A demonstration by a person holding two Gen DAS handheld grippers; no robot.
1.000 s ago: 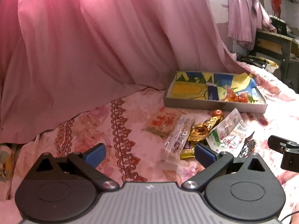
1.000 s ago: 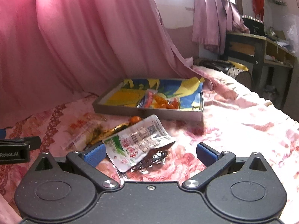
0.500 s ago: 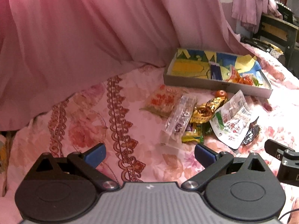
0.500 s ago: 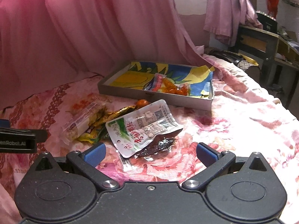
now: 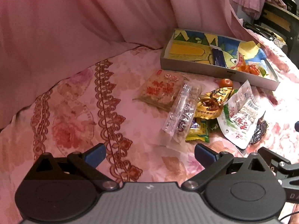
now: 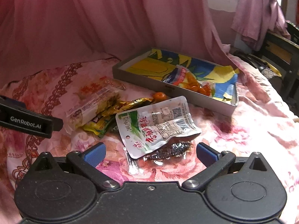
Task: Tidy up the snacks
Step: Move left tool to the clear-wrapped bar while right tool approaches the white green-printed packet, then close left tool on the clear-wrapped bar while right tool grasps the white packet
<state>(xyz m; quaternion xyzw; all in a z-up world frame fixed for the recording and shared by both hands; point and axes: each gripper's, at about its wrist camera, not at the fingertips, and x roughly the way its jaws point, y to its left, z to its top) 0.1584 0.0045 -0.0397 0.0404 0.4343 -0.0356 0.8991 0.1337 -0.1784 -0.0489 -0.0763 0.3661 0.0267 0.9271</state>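
Right wrist view, white snack pouch lying flat, long axis diagonal

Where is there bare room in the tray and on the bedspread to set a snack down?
In the tray, the yellow end near the curtain is bare; the far end holds the orange snack pack and a blue packet. The bedspread left of the rice cracker pack is free. Between tray and tongs it is crowded with wrappers.

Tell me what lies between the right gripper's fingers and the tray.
In the right wrist view, a white-green pouch over a dark wrapper lies between right gripper and tray.
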